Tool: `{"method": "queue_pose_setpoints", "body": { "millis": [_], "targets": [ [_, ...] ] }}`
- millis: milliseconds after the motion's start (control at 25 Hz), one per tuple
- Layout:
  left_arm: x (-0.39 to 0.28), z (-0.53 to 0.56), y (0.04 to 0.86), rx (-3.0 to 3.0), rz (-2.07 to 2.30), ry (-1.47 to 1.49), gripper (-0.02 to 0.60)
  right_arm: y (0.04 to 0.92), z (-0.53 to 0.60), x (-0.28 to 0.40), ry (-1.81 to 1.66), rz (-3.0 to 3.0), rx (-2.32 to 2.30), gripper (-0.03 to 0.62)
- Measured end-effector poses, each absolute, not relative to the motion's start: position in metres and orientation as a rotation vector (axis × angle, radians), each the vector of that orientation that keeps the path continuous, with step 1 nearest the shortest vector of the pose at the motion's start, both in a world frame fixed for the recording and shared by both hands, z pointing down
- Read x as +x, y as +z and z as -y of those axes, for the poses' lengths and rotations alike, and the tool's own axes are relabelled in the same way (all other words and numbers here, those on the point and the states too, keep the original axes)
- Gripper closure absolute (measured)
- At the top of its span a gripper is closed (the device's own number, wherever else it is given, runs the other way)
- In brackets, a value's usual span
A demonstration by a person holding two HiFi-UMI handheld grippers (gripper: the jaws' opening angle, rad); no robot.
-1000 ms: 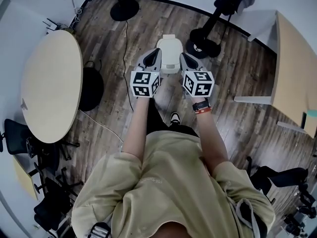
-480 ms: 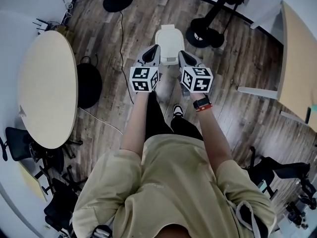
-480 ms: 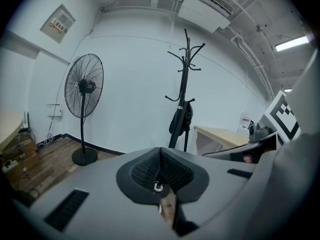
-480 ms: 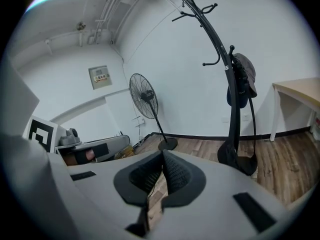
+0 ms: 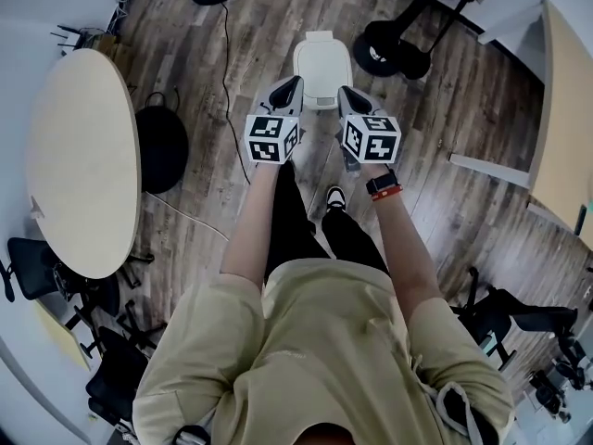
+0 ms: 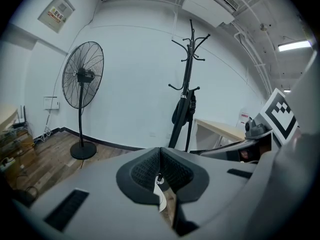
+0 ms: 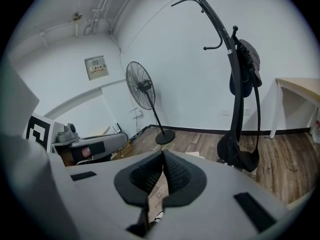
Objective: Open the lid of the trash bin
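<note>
nearest the camera, the person's two forearms reach forward, each hand holding a tool out over the wooden floor (image 5: 208,211). the left tool (image 5: 290,85) and the right tool (image 5: 344,91) sit side by side at about the same height, close but not touching. each tool's own view shows its ribbed pads pressed together with nothing between them, so both are closed and empty.

just past the tips, and between them in the head view, the white trash bin (image 5: 322,65) stands on the floor. its lid (image 5: 323,61) lies flat, so it looks closed. neither tool touches it. both gripper views look out level across the room rather than down, so the tools appear to be held above the bin, not aimed at it.

further out, a standing fan (image 6: 82,76) and a black coat stand (image 6: 186,84) stand by the far wall, and a round bench (image 5: 83,156) is off to the left.

as i judge it, nothing of the task is done yet: this is only the approach. what is left is to lower a tool to the lid's edge, catch it, and swing it up.
</note>
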State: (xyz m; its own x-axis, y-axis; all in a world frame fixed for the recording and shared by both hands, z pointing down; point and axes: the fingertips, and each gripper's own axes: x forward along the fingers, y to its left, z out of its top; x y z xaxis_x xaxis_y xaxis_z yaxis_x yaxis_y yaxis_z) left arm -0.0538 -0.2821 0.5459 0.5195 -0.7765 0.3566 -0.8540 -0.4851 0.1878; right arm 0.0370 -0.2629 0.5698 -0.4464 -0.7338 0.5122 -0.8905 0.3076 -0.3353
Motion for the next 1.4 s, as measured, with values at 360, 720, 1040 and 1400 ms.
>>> {"method": "queue_pose_setpoints", "body": {
  "millis": [360,720,1040,1400],
  "targets": [
    [-0.062,0.308,0.604,2.405,1.298,0.345,0.557,0.642,0.278,0.026,0.932,2.249,1.432,0.591],
    [-0.065,0.333,0.664,2.399,1.23,0.389,0.557,0.711,0.3,0.022,1.054,2.18,1.44,0.591],
    [-0.069,0.353,0.718,2.406,1.178,0.445,0.557,0.781,0.307,0.015,1.111,2.11,1.446,0.591],
    [-0.062,0.372,0.788,2.487,1.087,0.512,0.557,0.861,0.308,0.003,1.065,2.031,1.369,0.591]
  ]
}}
